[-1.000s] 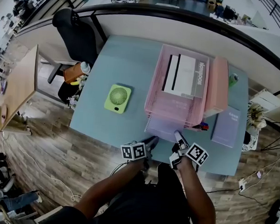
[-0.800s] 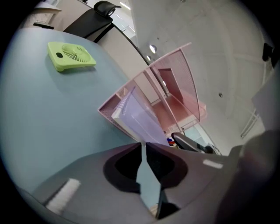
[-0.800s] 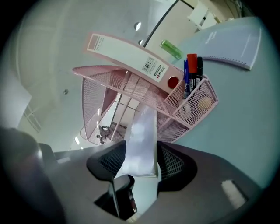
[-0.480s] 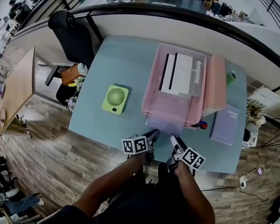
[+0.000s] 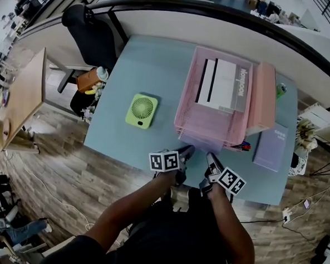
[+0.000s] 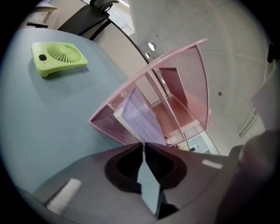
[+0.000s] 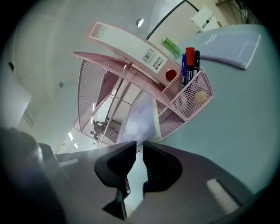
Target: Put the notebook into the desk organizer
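Left tongs (image 6: 143, 144) and right tongs (image 7: 139, 144), just closed and empty, sit at the lavender notebook (image 6: 138, 118) straight ahead, apparently nudging it into the pink desk organizer (image 6: 194, 70).

Head view steeply down over table (image 5: 152, 72); both gripper views close, low, facing pink organizer (image 5: 205, 126), shared overhead.

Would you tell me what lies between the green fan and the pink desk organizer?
Only bare tabletop separates the fan from the desk organizer, as the head view shows.
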Available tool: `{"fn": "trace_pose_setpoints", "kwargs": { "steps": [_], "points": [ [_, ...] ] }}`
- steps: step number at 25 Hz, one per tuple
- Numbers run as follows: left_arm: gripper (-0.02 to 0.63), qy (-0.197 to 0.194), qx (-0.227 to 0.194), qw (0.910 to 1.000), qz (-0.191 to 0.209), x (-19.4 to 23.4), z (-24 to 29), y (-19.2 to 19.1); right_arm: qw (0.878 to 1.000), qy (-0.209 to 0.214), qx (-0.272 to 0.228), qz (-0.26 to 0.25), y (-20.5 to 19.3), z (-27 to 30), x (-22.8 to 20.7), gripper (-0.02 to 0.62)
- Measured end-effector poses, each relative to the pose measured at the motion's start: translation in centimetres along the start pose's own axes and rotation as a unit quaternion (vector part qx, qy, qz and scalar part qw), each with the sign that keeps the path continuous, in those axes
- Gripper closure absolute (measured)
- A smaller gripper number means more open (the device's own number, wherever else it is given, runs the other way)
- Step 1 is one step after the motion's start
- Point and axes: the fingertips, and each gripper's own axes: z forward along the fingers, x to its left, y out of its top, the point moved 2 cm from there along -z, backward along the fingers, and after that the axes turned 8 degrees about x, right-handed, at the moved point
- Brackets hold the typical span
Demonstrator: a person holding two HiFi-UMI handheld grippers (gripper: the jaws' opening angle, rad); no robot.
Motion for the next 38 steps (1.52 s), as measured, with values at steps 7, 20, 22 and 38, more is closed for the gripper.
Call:
{"fn": "trace_pose_setpoints", "kwargs": {
  "steps": [7, 20, 22, 38],
  "points": [
    [0.540, -0.033, 0.025, 0.9982, 0.042, -1.8, 1.5, 2.0, 0.999, -0.003, -0.036, -0.007, 3.3, 0.3, 0.5, 0.549],
    [0.540, -0.063, 0.028, 0.9966, 0.045, -2.6, -2.4, 4.0, 0.999, -0.007, -0.033, -0.016, 4.0, -1.3, 1.9, 0.548],
    [0.540, -0.069, 0.026, 0.9958, 0.055, -3.1, -3.6, 3.9, 0.999, -0.014, -0.035, -0.020, 3.7, -2.2, 2.0, 0.548],
    [0.538, -0.068, -0.053, 0.9609, 0.263, -8.7, -17.2, 7.9, 0.940, 0.004, -0.142, -0.309, 4.6, -12.3, 17.7, 0.546]
  ]
}}
